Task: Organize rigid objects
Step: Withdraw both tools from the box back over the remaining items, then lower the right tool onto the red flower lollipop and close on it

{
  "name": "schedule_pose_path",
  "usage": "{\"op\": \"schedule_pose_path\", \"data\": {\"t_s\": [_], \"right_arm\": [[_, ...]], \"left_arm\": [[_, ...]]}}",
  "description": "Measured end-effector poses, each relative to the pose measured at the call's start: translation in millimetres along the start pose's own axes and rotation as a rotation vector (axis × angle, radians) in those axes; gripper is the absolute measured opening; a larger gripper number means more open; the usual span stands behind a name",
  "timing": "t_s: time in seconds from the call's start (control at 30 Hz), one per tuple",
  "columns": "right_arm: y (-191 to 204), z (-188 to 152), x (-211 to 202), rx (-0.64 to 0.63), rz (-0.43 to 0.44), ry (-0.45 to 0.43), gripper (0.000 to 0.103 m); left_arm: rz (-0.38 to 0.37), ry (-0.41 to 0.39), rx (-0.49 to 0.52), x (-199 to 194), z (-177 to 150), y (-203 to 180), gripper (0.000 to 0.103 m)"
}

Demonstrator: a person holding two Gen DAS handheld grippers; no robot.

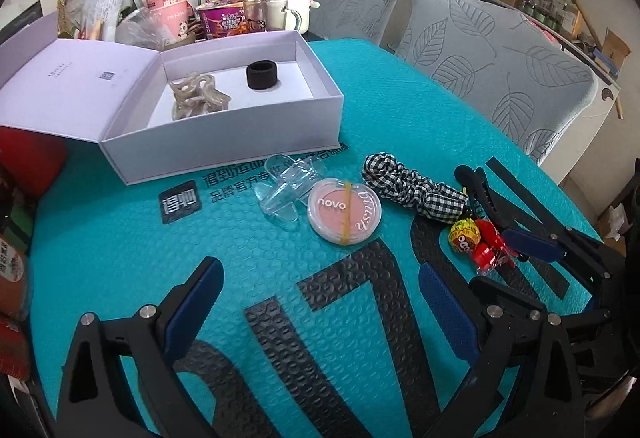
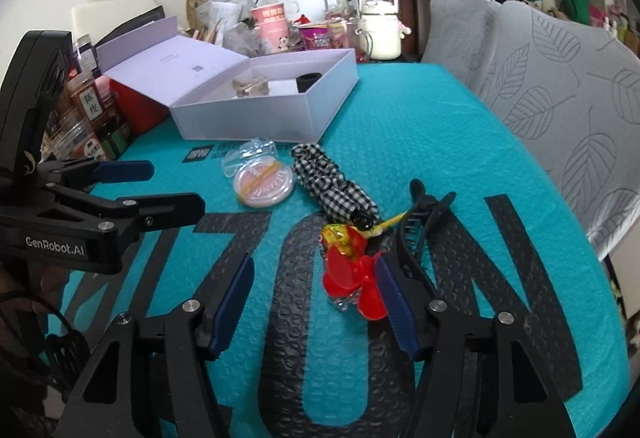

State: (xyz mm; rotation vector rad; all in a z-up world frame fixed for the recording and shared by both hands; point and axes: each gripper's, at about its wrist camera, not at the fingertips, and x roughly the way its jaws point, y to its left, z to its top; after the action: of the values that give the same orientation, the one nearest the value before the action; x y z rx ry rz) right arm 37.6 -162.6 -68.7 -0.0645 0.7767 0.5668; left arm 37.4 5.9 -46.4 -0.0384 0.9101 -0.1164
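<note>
Now both grippers gape: left gripper (image 1: 316,302) bare, right gripper (image 2: 316,302) straddling a lollipop (image 2: 352,258) (unpinched).

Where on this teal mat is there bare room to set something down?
Bare mat lies right of the open box, toward the chairs. The near mat between the left tool's fingers is also bare. It is crowded around the blush compact, checked scrunchie and candy.

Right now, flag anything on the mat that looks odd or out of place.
The blush compact has a yellow rubber band stretched across its lid, as if to hold it shut. A lollipop lies among the hair accessories. Nothing looks spilled or broken.
</note>
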Motion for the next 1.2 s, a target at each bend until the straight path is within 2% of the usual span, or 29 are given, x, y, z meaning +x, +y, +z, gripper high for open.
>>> {"op": "schedule_pose_path", "data": {"t_s": [0.17, 0.37, 0.57, 0.6, 0.67, 0.73, 0.77, 0.83, 0.93, 1.2], "right_arm": [[-9, 0, 13, 0.037, -0.005, 0.063, 0.062], [-12, -2, 16, 0.029, -0.022, 0.062, 0.038], [-18, -2, 13, 0.053, -0.004, 0.061, 0.038], [-19, -3, 12, 0.052, -0.001, 0.060, 0.038], [-22, -5, 10, 0.051, 0.013, 0.053, 0.038], [-25, -7, 9, 0.058, 0.035, 0.047, 0.038], [-27, -8, 8, 0.062, 0.044, 0.044, 0.038], [-29, -9, 8, 0.071, 0.057, 0.040, 0.038], [-31, -10, 8, 0.080, 0.067, 0.029, 0.038], [-33, -10, 8, 0.085, 0.076, 0.022, 0.038]], "left_arm": [[-0.029, 0.011, -0.021, 16, 9, 0, 0.100], [-0.088, 0.036, -0.079, 36, 17, 1, 0.100], [-0.080, 0.024, -0.053, 41, 21, -10, 0.099], [-0.075, 0.018, -0.048, 41, 21, -11, 0.097], [-0.051, 0.009, -0.030, 43, 22, -14, 0.086], [-0.032, 0.010, -0.005, 48, 24, -17, 0.085], [-0.028, 0.016, 0.002, 50, 24, -17, 0.080], [-0.009, 0.014, 0.022, 53, 24, -20, 0.076], [0.020, 0.002, 0.056, 54, 25, -22, 0.075], [0.074, 0.005, 0.066, 62, 26, -20, 0.074]]}}
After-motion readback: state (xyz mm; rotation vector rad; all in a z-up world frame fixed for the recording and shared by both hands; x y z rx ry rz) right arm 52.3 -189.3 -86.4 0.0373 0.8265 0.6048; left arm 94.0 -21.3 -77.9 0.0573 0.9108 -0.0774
